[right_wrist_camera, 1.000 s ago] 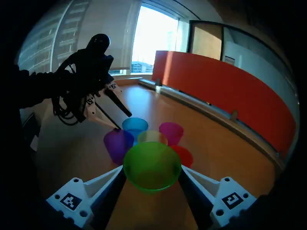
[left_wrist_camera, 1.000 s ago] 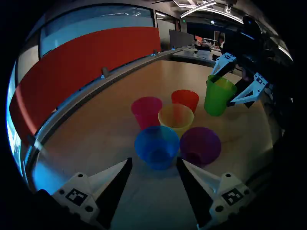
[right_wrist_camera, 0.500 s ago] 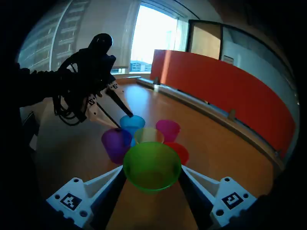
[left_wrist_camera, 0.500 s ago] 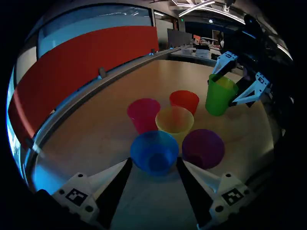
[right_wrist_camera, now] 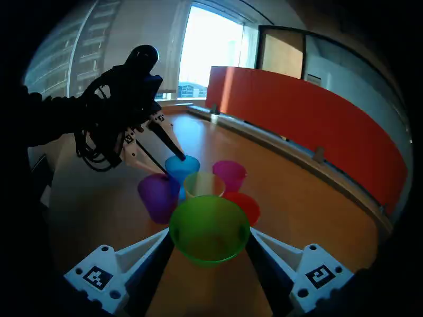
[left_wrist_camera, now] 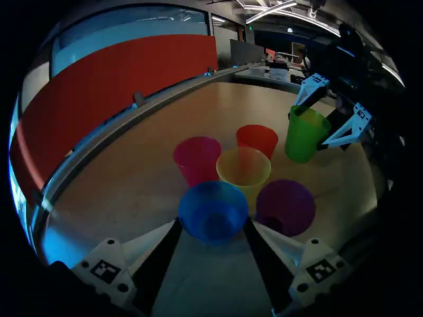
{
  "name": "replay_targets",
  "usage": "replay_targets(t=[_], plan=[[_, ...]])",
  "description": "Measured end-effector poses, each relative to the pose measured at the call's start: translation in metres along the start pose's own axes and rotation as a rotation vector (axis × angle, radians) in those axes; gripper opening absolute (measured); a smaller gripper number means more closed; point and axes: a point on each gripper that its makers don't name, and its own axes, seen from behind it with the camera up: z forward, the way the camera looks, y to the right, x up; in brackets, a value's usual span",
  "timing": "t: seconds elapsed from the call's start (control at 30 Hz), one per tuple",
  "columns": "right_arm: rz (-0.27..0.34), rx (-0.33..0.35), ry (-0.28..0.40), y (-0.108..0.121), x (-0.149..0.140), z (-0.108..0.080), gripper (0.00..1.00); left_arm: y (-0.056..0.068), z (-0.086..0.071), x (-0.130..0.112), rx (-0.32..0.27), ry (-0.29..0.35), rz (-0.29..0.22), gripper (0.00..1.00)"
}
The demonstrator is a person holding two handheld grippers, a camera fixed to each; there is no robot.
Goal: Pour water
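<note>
Five plastic cups stand clustered on the wooden table (left_wrist_camera: 132, 174): blue (left_wrist_camera: 213, 211), yellow (left_wrist_camera: 243, 169), pink (left_wrist_camera: 197, 158), red (left_wrist_camera: 257, 140) and purple (left_wrist_camera: 285, 206). My left gripper (left_wrist_camera: 211, 224) is open, its fingertips flanking the blue cup. In the right gripper view the left gripper (right_wrist_camera: 172, 166) reaches the blue cup (right_wrist_camera: 182, 166) from the far side. My right gripper (right_wrist_camera: 209, 235) is shut on a green cup (right_wrist_camera: 209, 230), upright and raised just behind the red cup (right_wrist_camera: 244, 206). The left gripper view shows the green cup (left_wrist_camera: 305, 134) lifted at the right.
A long red partition (left_wrist_camera: 106, 79) with a rail runs along the table's far edge. A dark sleeve and cables (right_wrist_camera: 79, 132) sit behind the left gripper. Bare tabletop lies on both sides of the cup cluster.
My left gripper has moved forward, so the blue cup now lies between its fingertips. The green cup stays held in the right gripper, almost still.
</note>
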Motion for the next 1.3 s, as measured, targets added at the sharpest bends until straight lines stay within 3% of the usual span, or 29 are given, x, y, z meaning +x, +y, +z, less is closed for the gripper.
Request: replay_targets(t=[0.97, 1.3], plan=[[0.005, 0.002, -0.019, 0.002, -0.01, 0.005, 0.91, -0.003, 0.027, 0.0, -0.016, -0.007, 0.008, 0.85], [0.007, -0.004, -0.02, 0.004, -0.011, 0.003, 0.91, -0.003, 0.028, 0.001, -0.015, 0.003, -0.012, 0.84]])
